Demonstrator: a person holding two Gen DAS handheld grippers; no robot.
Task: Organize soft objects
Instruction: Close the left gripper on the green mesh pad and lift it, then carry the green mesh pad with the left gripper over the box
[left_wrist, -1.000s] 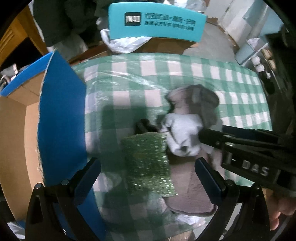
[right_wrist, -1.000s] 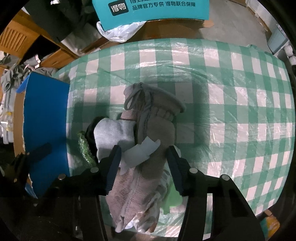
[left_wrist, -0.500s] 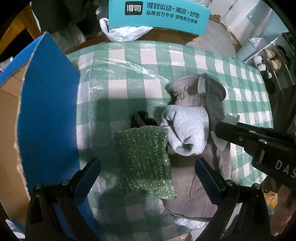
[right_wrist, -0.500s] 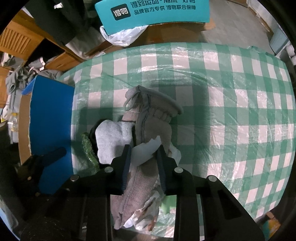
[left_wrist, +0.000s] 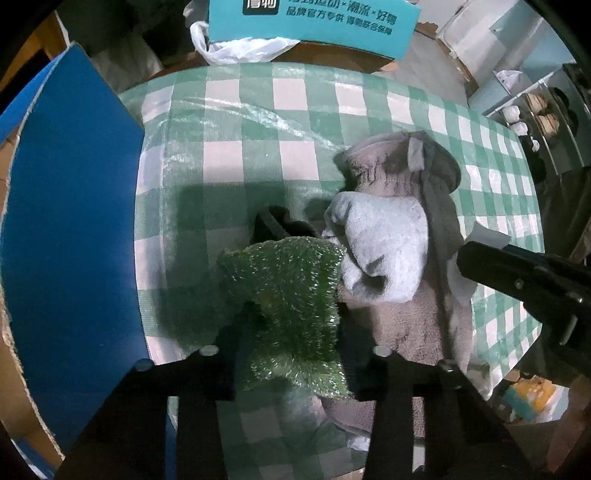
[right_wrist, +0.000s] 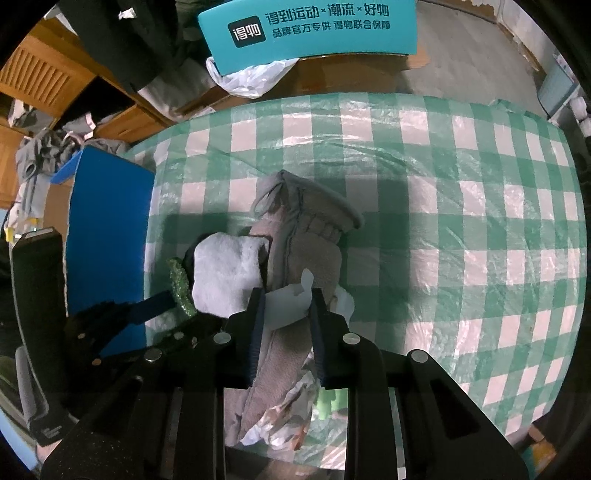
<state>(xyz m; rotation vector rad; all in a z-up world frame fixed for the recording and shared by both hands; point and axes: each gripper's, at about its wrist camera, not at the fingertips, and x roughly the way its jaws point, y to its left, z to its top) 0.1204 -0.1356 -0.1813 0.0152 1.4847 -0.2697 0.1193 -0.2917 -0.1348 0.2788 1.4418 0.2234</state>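
Left wrist view, left claw (left_wrist: 291, 354) pinching green scrubber (left_wrist: 288, 302) (crumpled), right claw (right_wrist: 284, 325) clamping white paper (right_wrist: 286, 306).

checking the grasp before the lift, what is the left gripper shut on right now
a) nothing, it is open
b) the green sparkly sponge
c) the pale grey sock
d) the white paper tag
b: in the left wrist view the left gripper has its fingers pressed into both sides of the green sparkly sponge, which bunches between them, while the pale grey sock lies free beside it.
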